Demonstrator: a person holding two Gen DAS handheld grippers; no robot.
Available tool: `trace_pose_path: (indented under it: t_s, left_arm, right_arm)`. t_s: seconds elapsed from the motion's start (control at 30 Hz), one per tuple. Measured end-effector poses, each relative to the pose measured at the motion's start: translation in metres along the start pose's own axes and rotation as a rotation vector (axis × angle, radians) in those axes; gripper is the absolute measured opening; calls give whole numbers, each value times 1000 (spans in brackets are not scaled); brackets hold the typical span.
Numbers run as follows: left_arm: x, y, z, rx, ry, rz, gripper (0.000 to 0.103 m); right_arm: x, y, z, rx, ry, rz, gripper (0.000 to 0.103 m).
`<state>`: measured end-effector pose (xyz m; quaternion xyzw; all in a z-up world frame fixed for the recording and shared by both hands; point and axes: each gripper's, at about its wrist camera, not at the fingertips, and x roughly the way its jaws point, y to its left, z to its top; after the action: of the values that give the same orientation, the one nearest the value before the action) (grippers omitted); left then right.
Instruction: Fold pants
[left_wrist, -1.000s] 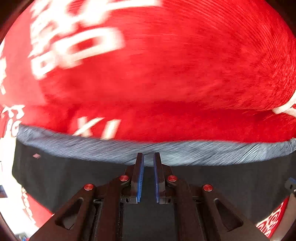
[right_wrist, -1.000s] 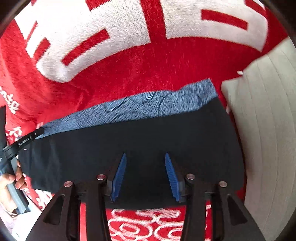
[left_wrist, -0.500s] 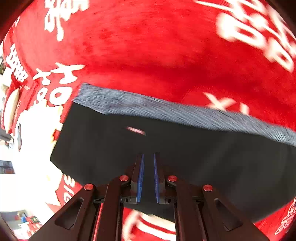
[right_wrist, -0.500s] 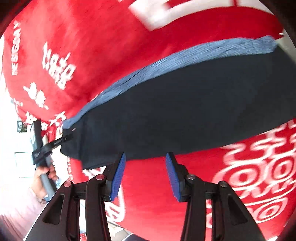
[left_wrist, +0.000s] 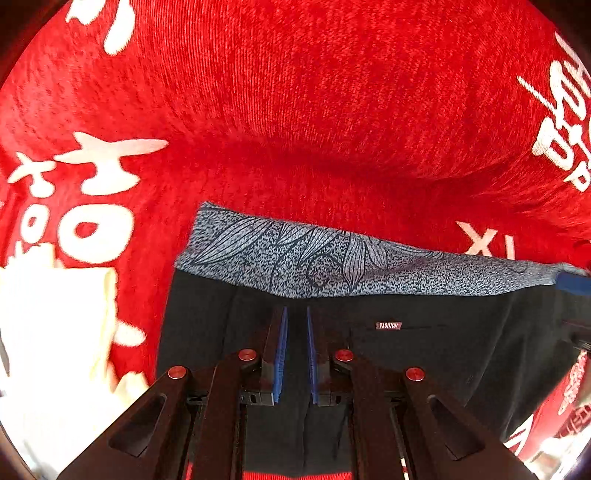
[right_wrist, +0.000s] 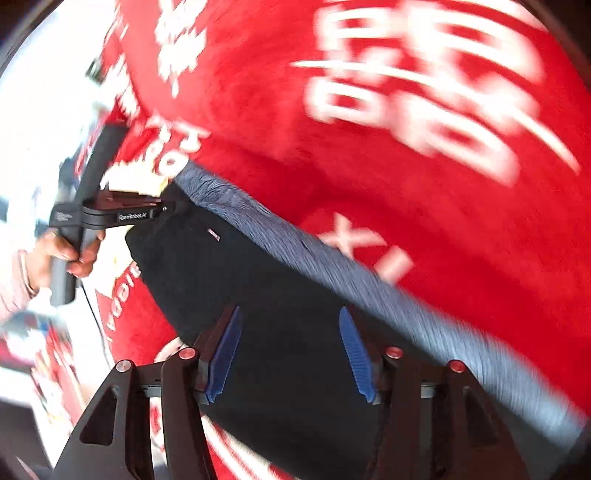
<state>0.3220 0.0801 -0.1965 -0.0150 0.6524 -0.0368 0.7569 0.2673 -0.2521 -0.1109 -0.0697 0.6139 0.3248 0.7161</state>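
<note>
pants: we see one pair, black with a grey patterned waistband, lying flat on the red blanket
left gripper: fingers nearly pressed together, only a narrow slit between the blue pads; black fabric lies under and between them, but we can't tell whether any is pinched
pants vs left fingers: waistband runs just past the fingertips, side to side; small label just right of the right finger; pants' edge sits left of the left finger
right gripper: fingers spread wide, holding nothing
pants vs right fingers: black cloth fills the gap between the fingers and lies under them; waistband crosses diagonally beyond the tips, blurred
left gripper from right view: tips at the far corner of the pants, hand on its handle
counts: we count 1 pants, 1 waistband, 1 label, 2 grippers, 1 blanket
blanket: white lettering, under everything
</note>
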Motion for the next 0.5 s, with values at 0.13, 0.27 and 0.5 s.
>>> trace_pose_path:
  t_s: [0.13, 0.27, 0.5]
  left_arm:
    - [9, 4, -3, 5, -17, -46, 12]
    - [15, 8, -7, 8, -41, -62, 12]
    - [11, -3, -8, 3, -85, -14, 12]
  right_arm:
    - [35, 12, 26, -82, 58, -43, 59]
    - [71, 27, 51, -174, 116, -95, 59]
    - [95, 27, 55, -152, 238, -158, 6]
